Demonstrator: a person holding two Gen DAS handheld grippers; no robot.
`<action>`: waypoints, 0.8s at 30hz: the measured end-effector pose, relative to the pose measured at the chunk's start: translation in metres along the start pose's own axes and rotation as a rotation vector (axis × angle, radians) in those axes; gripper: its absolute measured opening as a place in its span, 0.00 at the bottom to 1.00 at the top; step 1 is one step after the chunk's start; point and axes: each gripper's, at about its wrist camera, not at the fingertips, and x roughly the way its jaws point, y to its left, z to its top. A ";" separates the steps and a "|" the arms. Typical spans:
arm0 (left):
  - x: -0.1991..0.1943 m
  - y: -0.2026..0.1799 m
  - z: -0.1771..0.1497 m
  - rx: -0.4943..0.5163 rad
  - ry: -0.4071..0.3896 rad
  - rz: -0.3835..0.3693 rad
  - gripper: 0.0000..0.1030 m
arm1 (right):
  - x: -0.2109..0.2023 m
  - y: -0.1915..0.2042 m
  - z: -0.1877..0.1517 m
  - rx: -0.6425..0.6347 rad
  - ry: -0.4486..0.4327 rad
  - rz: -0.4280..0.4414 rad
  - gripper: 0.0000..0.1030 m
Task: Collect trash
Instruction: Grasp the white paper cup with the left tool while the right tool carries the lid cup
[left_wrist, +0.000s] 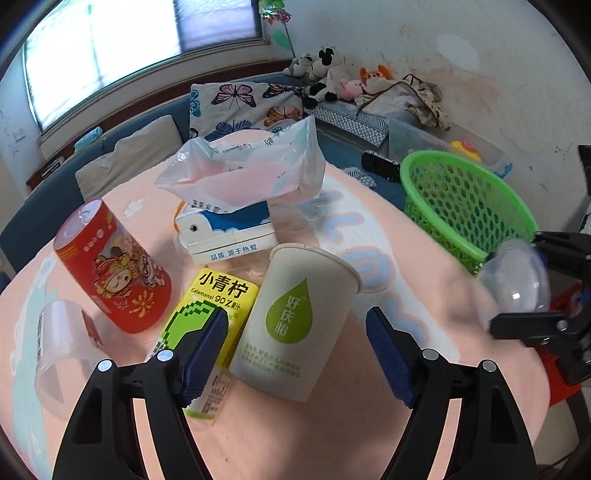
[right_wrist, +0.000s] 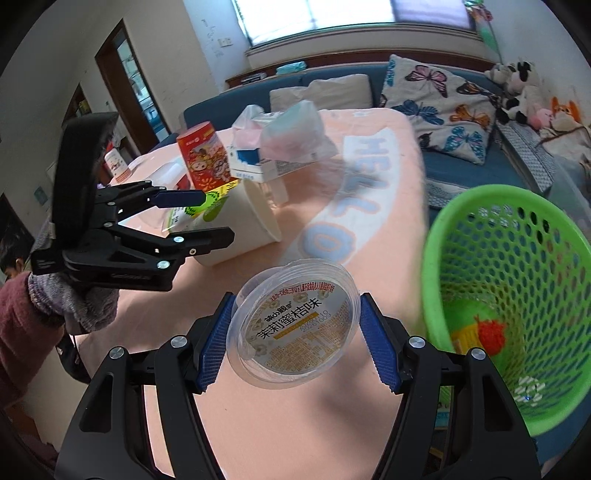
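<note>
clear plastic cup (right_wrist: 293, 321) between right gripper (right_wrist: 295, 341) pads, beside green basket (right_wrist: 461, 236)

The left gripper (left_wrist: 295, 347) points steeply downward, its blue-padded jaws spread wide and pressing on nothing (a grey knitted cuff (right_wrist: 74, 299) covers the hand gripping it), while the right gripper (right_wrist: 293, 332) tilts downward with both pads clamped on a clear plastic cup (right_wrist: 295, 325)

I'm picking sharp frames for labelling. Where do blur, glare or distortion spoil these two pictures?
Left wrist view: the clear plastic cup at the right edge is motion-smeared; the window is blown out. Right wrist view: the green mesh basket rim is smeared. Both views bend straight lines and darken at corners.
</note>
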 end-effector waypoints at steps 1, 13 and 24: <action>0.003 0.000 0.001 0.002 0.003 -0.004 0.73 | -0.002 -0.003 -0.001 0.007 -0.002 -0.004 0.65; 0.020 -0.012 0.003 0.053 0.022 0.022 0.63 | -0.014 -0.021 -0.010 0.052 -0.012 -0.046 0.65; 0.000 -0.024 0.000 0.044 -0.017 0.031 0.58 | -0.033 -0.044 -0.018 0.104 -0.046 -0.096 0.65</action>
